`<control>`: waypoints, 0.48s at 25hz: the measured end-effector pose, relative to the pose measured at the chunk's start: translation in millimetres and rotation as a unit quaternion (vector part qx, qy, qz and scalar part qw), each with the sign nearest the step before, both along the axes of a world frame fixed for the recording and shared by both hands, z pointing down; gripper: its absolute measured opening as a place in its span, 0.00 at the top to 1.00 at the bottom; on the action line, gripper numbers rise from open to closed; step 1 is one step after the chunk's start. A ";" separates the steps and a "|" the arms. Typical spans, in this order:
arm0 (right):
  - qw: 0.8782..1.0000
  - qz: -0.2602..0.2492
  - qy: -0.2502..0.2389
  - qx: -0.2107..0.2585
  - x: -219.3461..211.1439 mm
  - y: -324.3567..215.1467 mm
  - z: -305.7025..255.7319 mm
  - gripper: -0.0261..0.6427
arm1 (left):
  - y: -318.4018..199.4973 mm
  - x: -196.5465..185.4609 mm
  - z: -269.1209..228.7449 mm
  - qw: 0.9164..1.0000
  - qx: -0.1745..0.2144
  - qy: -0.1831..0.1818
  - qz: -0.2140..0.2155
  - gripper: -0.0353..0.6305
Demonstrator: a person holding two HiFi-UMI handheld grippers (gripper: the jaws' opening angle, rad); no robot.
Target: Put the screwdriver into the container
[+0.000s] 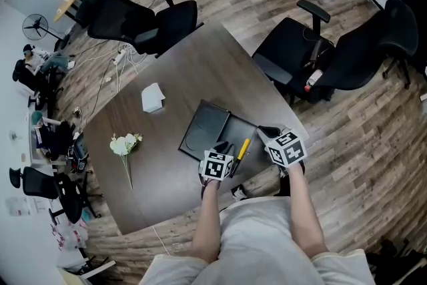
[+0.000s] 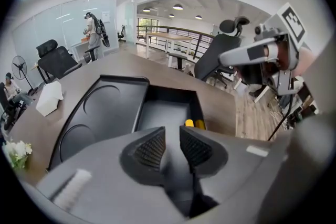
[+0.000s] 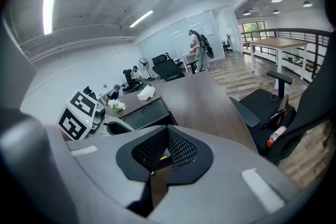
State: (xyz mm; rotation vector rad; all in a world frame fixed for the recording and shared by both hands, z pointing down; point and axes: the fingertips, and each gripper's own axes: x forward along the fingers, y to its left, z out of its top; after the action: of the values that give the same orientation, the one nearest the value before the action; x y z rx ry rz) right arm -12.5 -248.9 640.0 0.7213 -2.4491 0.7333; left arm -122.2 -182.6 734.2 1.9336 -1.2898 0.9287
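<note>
Two grippers hover over the near edge of the table point(image 1: 187, 70), and you've got both low beside the container point(image 1: 205, 130). Your left gripper point(image 2: 172, 135) has its jaws a narrow slit apart, nothing between them, aimed straight at the container's deeper half. There's the screwdriver point(image 1: 241, 150), yellow handle, lying inside that half along its right wall, just ahead of your left jaws. Your right gripper point(image 3: 167, 131) sits off to the right of it, clear of the handle, jaws pinched together at the tips and holding nothing. Farther left on the table, flowers point(image 1: 125, 143) and a white paper point(image 1: 153, 98) lie well apart.
</note>
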 end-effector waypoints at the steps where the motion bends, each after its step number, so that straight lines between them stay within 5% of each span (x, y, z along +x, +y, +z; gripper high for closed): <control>1: 1.000 -0.001 0.002 -0.001 -2.7 3.9 0.6 0.96 | 1.0 -2.2 -3.0 1.000 0.004 0.003 -0.001 0.73; 12: 1.000 0.024 0.019 0.000 -18.5 40.0 10.8 0.96 | 17.7 -15.2 -21.6 0.999 0.042 0.028 0.015 0.73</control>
State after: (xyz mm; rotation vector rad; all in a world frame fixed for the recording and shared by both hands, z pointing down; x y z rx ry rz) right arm -31.0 -209.0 650.8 0.7905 -2.4039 0.7312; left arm -137.3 -164.9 712.6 2.0345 -1.2897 0.8418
